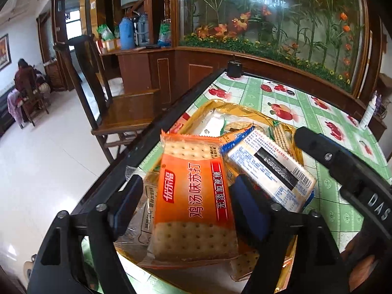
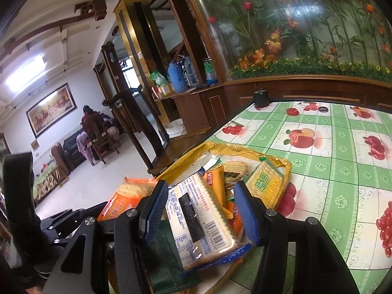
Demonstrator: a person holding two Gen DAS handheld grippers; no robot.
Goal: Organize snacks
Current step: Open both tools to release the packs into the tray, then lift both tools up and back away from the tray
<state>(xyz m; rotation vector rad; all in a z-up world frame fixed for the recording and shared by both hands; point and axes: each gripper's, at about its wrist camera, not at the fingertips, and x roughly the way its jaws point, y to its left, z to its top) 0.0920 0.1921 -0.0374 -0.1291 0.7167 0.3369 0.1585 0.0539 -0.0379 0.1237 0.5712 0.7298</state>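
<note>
Your left tool point(image 1: 186, 201) stands spread, its blue pads either side of the orange cracker pack point(image 1: 191, 201) with gaps showing, so the pack lies between them unpressed, on top of the snack pile. A clear-wrapped pack point(image 1: 144, 210) beneath it is mostly hidden, and its print is hard to read.

Your right tool point(image 2: 201, 210) has its jaws around the blue-edged cracker pack point(image 2: 203, 218), barcode side up; the left pad touches the pack's edge, but you cannot tell whether the right pad presses it. A dark green packet point(image 2: 166, 262) below is cut off by the fingers.

Just beyond, the yellow tray point(image 2: 285, 169) on the worktop point(image 2: 343, 161) holds a green pack point(image 2: 267, 183) and round biscuits point(image 2: 235, 167), half buried under other wrappers. At the worktop's far corner stands a small black pot point(image 2: 261, 98). A chair point(image 1: 117, 112) sits beside the worktop's left edge.
</note>
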